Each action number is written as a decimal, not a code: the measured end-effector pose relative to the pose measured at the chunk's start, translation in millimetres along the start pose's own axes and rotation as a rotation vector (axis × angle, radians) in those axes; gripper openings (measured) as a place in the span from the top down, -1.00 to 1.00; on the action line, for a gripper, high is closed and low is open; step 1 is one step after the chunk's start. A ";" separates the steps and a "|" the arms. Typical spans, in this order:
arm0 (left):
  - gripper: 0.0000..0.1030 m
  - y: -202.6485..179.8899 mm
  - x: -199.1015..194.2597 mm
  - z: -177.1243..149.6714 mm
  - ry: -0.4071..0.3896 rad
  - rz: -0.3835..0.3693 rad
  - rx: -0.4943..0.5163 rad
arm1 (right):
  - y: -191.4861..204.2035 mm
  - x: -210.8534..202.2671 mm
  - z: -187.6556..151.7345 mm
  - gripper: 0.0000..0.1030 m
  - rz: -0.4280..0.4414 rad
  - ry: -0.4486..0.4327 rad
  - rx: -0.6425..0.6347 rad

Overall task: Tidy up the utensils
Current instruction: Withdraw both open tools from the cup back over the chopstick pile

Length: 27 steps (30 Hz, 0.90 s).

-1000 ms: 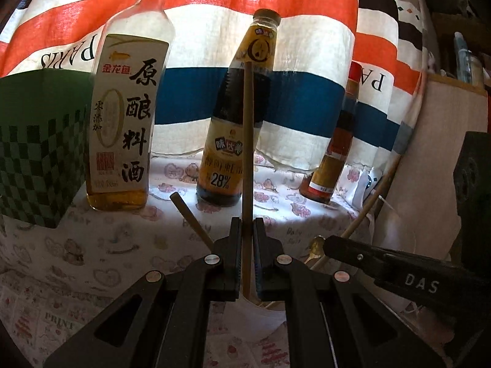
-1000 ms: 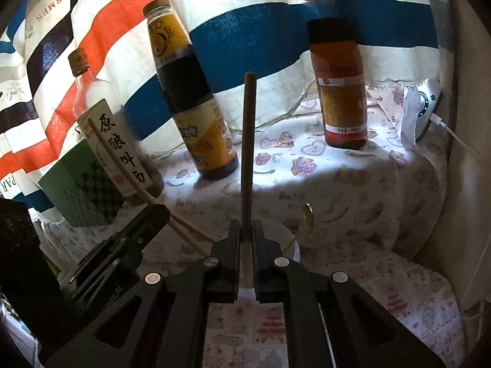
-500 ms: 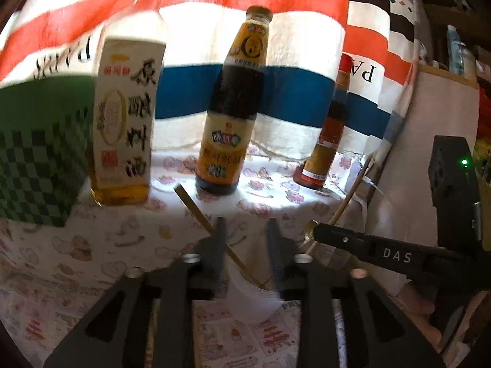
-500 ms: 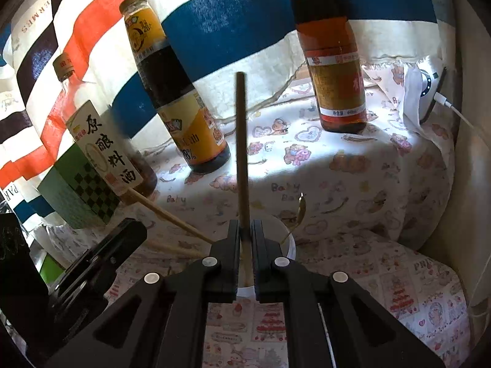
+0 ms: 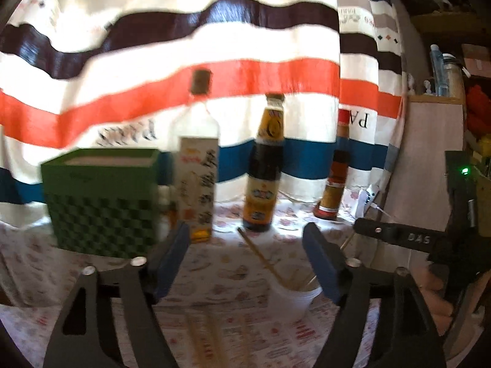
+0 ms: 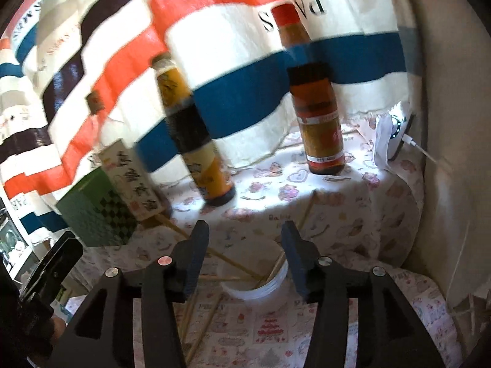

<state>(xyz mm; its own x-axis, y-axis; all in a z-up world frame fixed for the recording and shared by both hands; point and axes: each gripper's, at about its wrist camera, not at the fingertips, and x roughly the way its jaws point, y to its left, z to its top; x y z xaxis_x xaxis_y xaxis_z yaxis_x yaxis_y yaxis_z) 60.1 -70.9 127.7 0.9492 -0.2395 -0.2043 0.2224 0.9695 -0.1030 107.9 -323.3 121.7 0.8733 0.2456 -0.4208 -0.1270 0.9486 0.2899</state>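
Observation:
A white cup (image 6: 254, 285) stands on the patterned tablecloth and holds several wooden chopsticks (image 6: 237, 268) that lean out to both sides. It also shows in the left wrist view (image 5: 296, 299) with a chopstick (image 5: 259, 253) leaning left. My left gripper (image 5: 247, 262) is open and empty, back from the cup. My right gripper (image 6: 245, 253) is open and empty just above the cup. More chopsticks (image 6: 201, 316) lie flat on the cloth in front of the cup.
Three sauce bottles stand at the back: a clear one (image 5: 198, 184), a dark soy one (image 5: 264, 171), a red-capped one (image 5: 336, 171). A green checked box (image 5: 101, 202) is at the left. A striped cloth hangs behind. A white charger (image 6: 391, 135) lies at the right.
Both grippers have opened and let go of their chopsticks, which now rest in the cup. Both grippers have pulled back and up.

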 end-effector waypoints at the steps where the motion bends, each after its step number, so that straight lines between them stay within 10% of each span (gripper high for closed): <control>1: -0.62 3.0 -8.1 -0.5 -0.008 0.015 0.002 | 5.8 -5.6 -2.2 -0.05 0.001 -0.009 -0.017; 15: -0.99 53.8 -92.9 -40.5 -0.053 0.142 -0.075 | 66.2 -59.6 -72.6 -0.29 0.098 0.005 -0.098; 27: -0.99 68.6 -18.9 -108.4 0.387 0.147 -0.122 | 54.3 -8.1 -129.4 -0.32 0.032 0.182 -0.094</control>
<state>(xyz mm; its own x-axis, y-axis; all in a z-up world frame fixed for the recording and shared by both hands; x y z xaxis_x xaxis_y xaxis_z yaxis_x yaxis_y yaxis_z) 33.2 -5.5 18.9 0.8100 -0.1235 -0.5733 0.0411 0.9871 -0.1547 33.1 -247.9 29.6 0.7697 0.3003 -0.5634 -0.2042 0.9519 0.2283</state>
